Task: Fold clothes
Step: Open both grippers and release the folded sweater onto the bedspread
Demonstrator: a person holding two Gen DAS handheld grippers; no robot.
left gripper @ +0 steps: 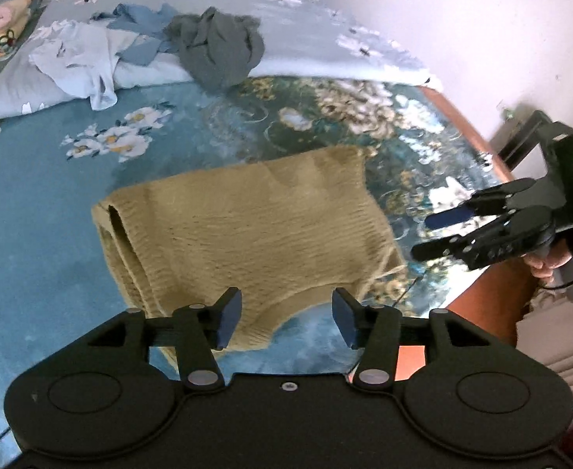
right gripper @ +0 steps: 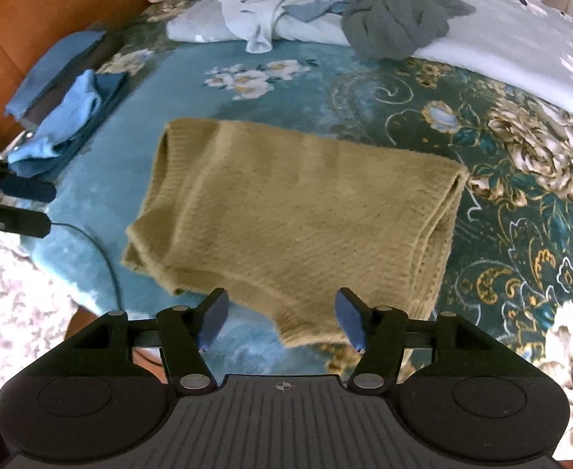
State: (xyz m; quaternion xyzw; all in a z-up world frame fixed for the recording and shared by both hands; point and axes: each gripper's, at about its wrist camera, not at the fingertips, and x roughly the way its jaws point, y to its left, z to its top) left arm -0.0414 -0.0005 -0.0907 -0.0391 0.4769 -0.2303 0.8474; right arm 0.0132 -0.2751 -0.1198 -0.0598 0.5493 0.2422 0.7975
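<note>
Sweater (right gripper: 298,215), folded, on bed (right gripper: 286,74) just beyond both released tongs: left tongs (left gripper: 286,322), right tongs (right gripper: 280,318); unfolded clothes heap (right gripper: 325,11) far beyond.

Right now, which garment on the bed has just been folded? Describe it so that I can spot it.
On the floral bedspread, in the open middle, lies a tan sweater. It is knitted, flat and folded, unlike the crumpled grey garment and pale blue clothes heaped behind it.
</note>
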